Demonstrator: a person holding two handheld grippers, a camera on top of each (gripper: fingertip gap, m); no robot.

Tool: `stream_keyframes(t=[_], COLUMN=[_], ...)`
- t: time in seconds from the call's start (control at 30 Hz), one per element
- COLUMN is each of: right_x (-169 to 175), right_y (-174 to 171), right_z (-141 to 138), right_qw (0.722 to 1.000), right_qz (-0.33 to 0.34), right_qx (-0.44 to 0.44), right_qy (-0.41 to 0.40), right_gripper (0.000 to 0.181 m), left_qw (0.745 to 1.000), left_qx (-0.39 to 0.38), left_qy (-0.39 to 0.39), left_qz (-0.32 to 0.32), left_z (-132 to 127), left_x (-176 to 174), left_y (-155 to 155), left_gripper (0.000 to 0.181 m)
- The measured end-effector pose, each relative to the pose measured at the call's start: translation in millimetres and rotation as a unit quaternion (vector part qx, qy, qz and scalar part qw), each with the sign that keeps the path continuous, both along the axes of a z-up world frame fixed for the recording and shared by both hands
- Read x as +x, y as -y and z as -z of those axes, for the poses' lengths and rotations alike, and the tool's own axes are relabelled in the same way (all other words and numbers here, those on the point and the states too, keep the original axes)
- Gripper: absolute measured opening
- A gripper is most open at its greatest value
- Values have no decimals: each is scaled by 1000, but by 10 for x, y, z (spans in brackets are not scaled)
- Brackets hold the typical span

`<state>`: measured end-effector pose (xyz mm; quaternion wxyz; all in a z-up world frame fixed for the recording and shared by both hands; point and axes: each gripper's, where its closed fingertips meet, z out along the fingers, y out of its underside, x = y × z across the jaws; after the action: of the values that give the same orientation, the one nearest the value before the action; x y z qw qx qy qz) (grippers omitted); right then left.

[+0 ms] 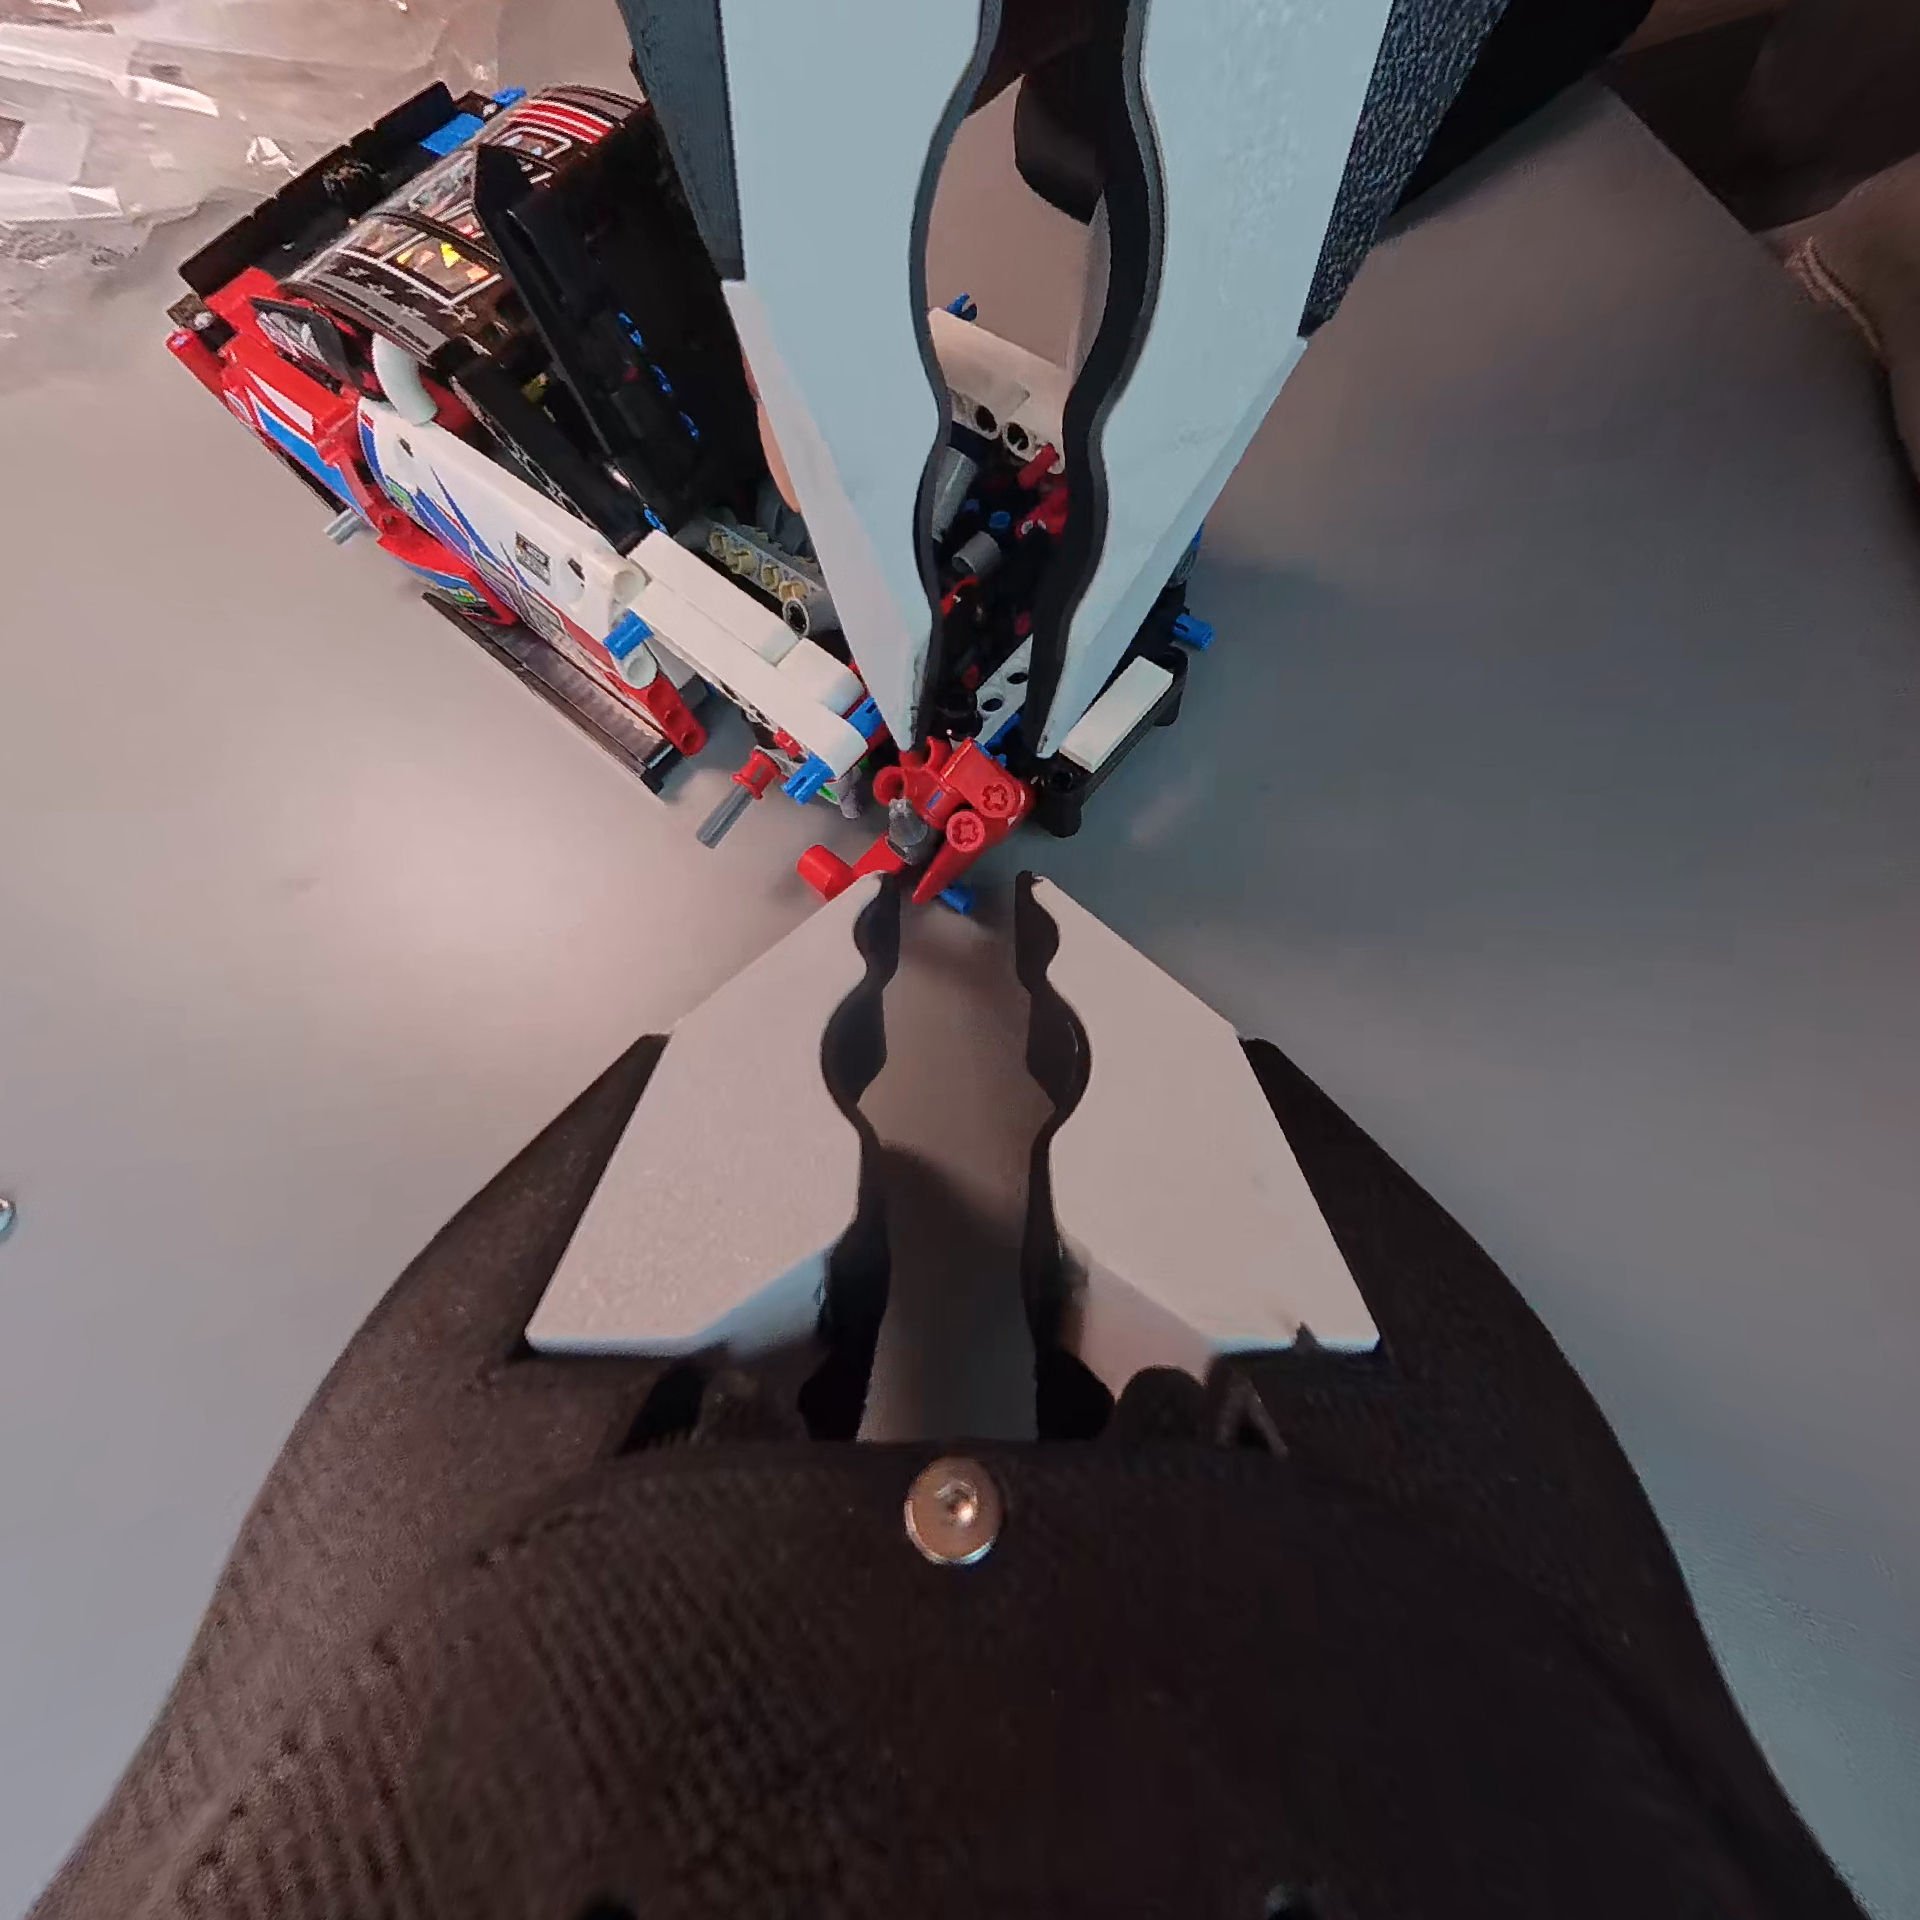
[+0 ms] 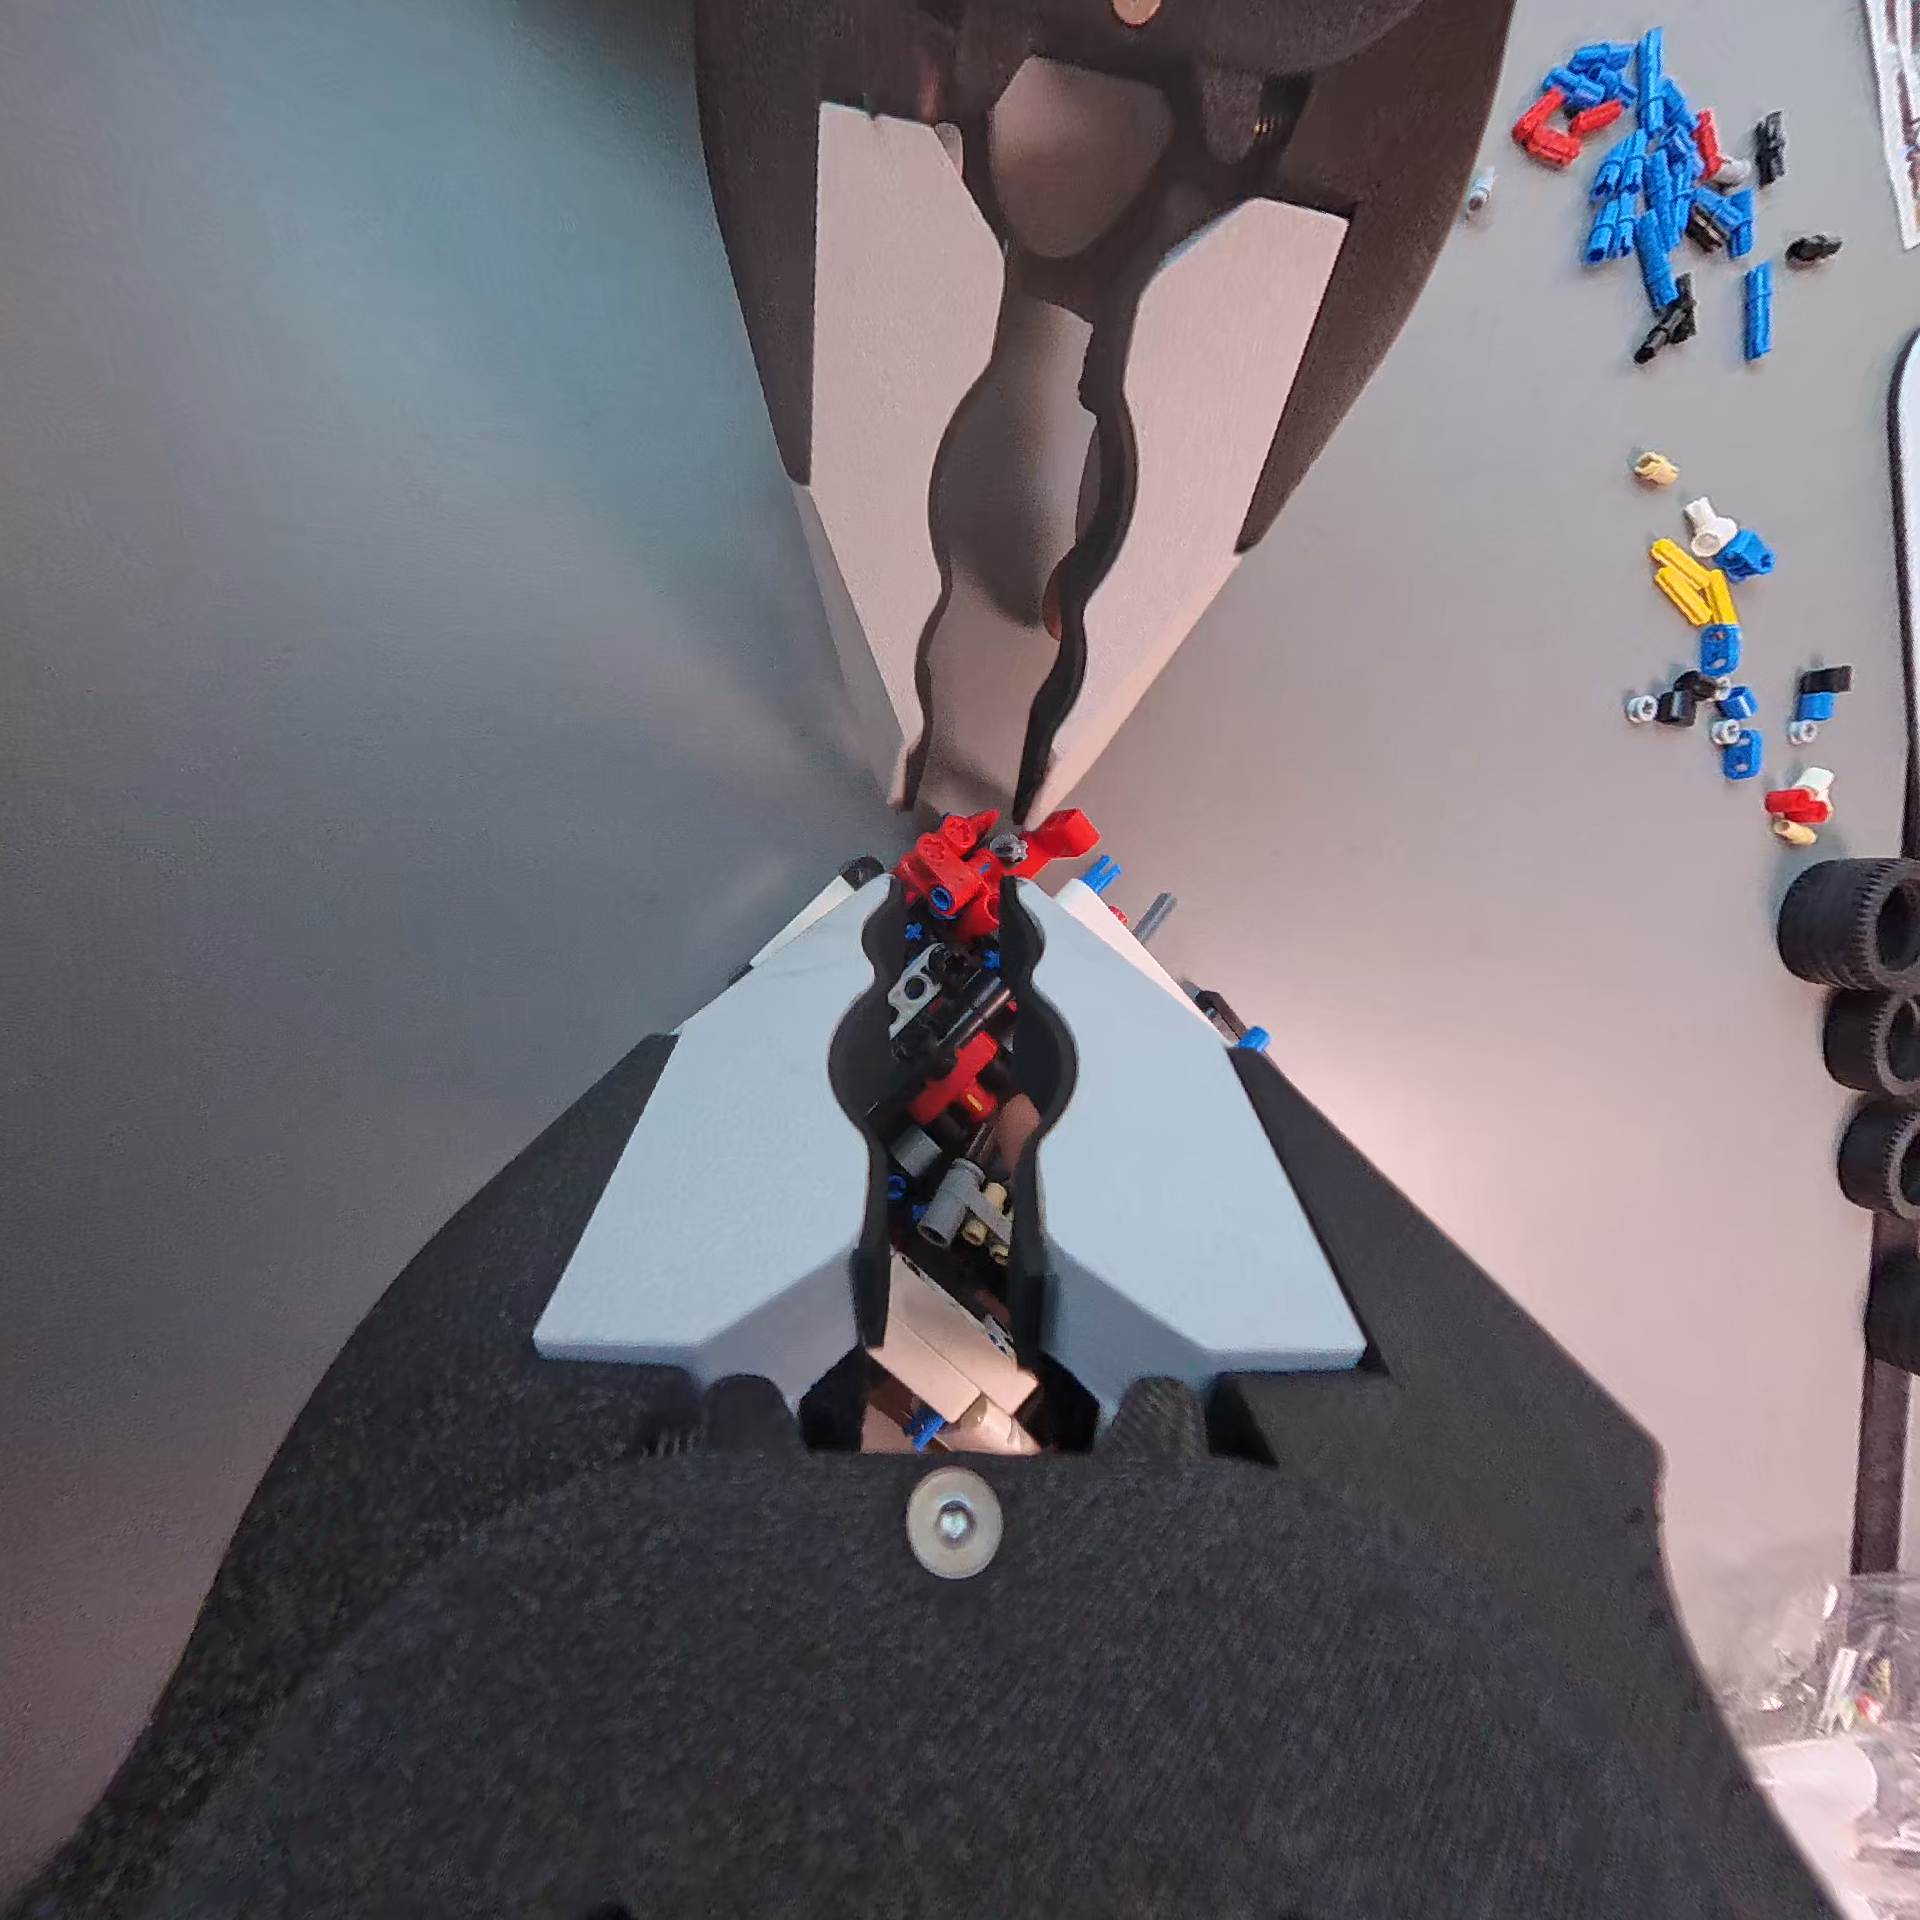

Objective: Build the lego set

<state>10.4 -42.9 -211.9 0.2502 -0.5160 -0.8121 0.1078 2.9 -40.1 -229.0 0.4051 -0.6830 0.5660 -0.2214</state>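
A partly built red, white and black lego car (image 1: pixel 436 436) lies on the grey table (image 1: pixel 260 987). A small red sub-assembly (image 1: pixel 961 800) with blue pins sits at the car's near end. My right gripper (image 2: pixel 951 888) reaches over the car, its inner parts showing between the fingers, and its tips are closed on the red sub-assembly (image 2: pixel 956 862). In the left wrist view the right gripper (image 1: pixel 977 743) comes down from the top. My left gripper (image 1: pixel 956 883) is open and empty, its tips just short of the red sub-assembly. It faces the right gripper in the right wrist view (image 2: pixel 964 808).
Loose blue, red and black pins (image 2: pixel 1652 177) and a yellow, blue and white group (image 2: pixel 1704 613) lie at the right. Black tyres (image 2: pixel 1860 925) stand in a row at the right edge. Clear plastic bags (image 2: pixel 1849 1683) lie at the lower right and more bags (image 1: pixel 104 135) behind the car.
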Motion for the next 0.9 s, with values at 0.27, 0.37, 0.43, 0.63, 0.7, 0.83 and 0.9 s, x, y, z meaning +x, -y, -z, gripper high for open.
stream_keyframes(t=[0.27, 0.37, 0.43, 0.63, 0.7, 0.83, 0.9], right_x=[4, 22, 25, 30, 50, 99, 130], right_y=[-38, -28, -17, 35, 62, 61, 56], right_z=[32, 3, -8, -9, -12, 19, 43], right_qw=[997, 990, 984, 947, 938, 932, 932], right_qz=[-43, -76, -93, -182, -203, -227, -234], right_qx=[63, 107, 131, 233, 243, 257, 258], right_qy=[-21, -56, -78, -127, -136, -116, -97], right_gripper=[8, 7, 7, 7, 8, 7, 8], left_qw=[1000, 1000, 1000, 1000, 1000, 999, 999], left_qx=[14, 7, 3, 5, 5, 11, 11], left_qy=[1, 17, 19, 18, 18, 14, 15], left_qz=[-5, -3, 0, 16, 20, 31, 38], left_z=[-14, -56, -57, -57, -58, -58, -72], left_x=[18, 23, 31, 64, 70, 92, 111], left_y=[-13, -1, 4, 27, 42, 81, 111], left_gripper=[14, 14, 14, 12, 12, 7, 6])
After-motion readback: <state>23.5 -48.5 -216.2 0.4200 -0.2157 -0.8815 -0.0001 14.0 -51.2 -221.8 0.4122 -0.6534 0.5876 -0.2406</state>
